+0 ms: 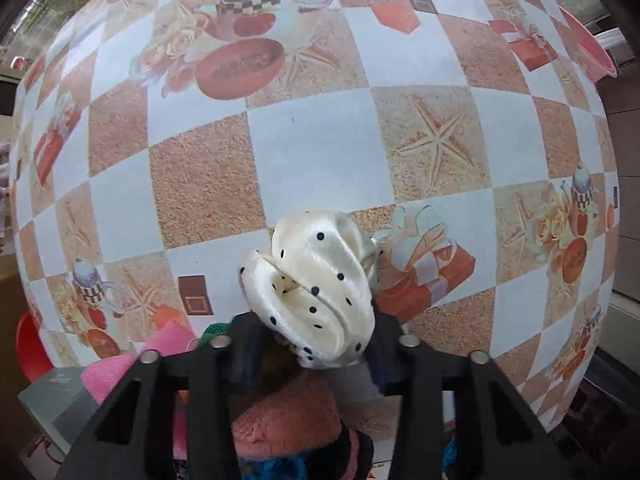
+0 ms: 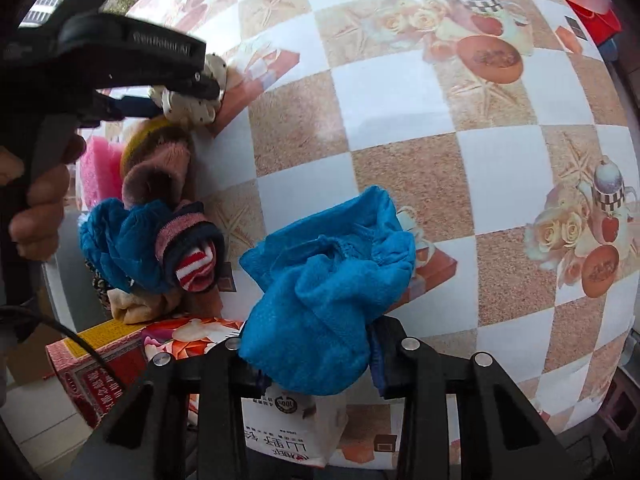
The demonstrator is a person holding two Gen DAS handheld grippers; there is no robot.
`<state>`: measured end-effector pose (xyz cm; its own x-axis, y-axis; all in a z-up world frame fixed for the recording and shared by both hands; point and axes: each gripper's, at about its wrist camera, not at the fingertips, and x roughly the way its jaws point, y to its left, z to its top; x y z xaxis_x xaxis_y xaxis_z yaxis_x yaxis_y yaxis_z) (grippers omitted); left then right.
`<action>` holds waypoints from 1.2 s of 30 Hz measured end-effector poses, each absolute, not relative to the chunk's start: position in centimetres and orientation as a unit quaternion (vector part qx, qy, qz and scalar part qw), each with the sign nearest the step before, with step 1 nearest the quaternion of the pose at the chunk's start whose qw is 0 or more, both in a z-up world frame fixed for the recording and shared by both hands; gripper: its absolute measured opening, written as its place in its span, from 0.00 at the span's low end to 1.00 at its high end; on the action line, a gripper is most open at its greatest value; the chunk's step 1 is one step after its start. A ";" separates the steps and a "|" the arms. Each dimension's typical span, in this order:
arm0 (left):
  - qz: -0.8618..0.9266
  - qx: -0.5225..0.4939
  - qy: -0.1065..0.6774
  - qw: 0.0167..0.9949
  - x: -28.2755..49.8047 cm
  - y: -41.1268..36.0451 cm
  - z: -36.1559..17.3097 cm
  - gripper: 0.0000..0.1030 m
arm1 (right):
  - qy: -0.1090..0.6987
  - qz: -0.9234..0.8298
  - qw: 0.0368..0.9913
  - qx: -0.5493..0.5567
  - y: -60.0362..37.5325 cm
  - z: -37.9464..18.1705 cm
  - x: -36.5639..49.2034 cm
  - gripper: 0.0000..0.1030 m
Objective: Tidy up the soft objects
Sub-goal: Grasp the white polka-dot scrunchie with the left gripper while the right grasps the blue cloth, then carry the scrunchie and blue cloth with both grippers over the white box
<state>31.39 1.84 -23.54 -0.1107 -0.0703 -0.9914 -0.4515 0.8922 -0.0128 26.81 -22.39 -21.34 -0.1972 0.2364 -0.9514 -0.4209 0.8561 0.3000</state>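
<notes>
While the left gripper [image 1: 316, 344] has its fingers clamped on a cream satin scrunchie with black polka dots [image 1: 316, 280], held just above the checkered tablecloth with teapot prints [image 1: 320, 140], the right gripper [image 2: 316, 360] is pinching a bright blue fuzzy knit cloth [image 2: 324, 280] the same way. Over on the left of the right wrist view there's a heap of soft stuff: a blue knit piece [image 2: 120, 240], a pink-and-navy striped sock [image 2: 192, 248], a pink sponge [image 2: 100, 168]. A red printed box [image 2: 108, 364] sits near the table edge.
</notes>
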 end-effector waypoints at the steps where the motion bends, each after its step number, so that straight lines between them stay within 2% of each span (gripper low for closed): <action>1: 0.145 -0.176 0.728 0.646 31.4 1.8 -23.4 0.25 | 0.727 0.260 0.633 -0.055 -23.1 -21.0 27.1 0.38; 2: 0.139 -0.173 0.726 0.651 31.5 1.6 -23.1 0.21 | 0.725 0.259 0.636 -0.047 -23.7 -20.7 27.4 0.38; 4: 0.132 -0.162 0.714 0.668 31.4 1.0 -21.8 0.20 | 0.720 0.256 0.644 -0.035 -24.9 -20.0 27.8 0.38; 10: 0.103 -0.167 0.671 0.715 29.9 -1.3 -16.6 0.20 | 0.710 0.248 0.659 -0.011 -28.4 -17.7 28.6 0.38; 16: 0.079 -0.173 0.646 0.739 27.7 -4.9 -11.9 0.20 | 0.705 0.247 0.665 -0.013 -26.9 -16.1 28.2 0.38; 25: 0.015 -0.157 0.645 0.748 20.7 -10.2 -9.3 0.20 | 0.705 0.231 0.671 -0.007 -26.8 -16.3 26.0 0.38; 36: -0.126 -0.086 0.667 0.730 9.5 -14.9 -7.8 0.20 | 0.709 0.174 0.683 0.016 -29.9 -14.8 16.4 0.38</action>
